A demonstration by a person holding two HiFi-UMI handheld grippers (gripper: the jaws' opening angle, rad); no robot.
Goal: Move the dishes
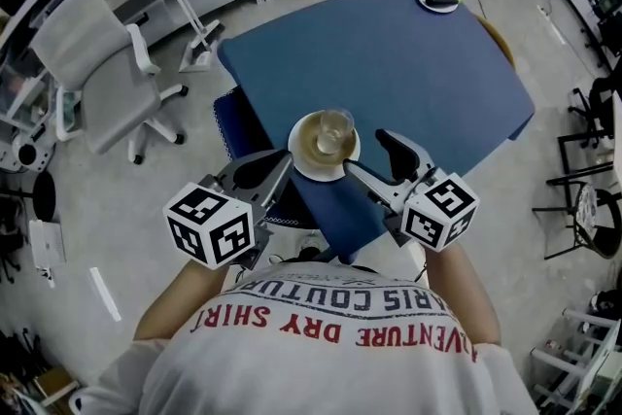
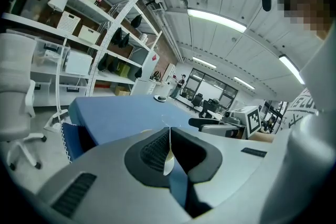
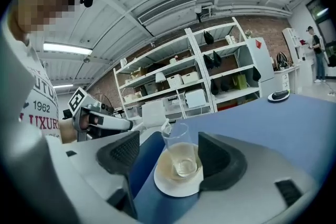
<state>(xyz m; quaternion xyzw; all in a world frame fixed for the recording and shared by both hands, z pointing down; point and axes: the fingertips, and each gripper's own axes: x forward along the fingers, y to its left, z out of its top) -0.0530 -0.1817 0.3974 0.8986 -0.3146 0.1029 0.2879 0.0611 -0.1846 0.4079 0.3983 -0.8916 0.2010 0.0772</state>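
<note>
Saucer with glass, frame centre: my left gripper pinches rim, right gripper wide open around it.

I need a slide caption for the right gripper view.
Open right gripper facing a glass on a white plate at the edge of the blue table.

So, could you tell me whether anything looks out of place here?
Only slightly: the plate sits at the very edge of the table with a glass standing on it, so it could tip. Nothing looks spilled or broken.
</note>
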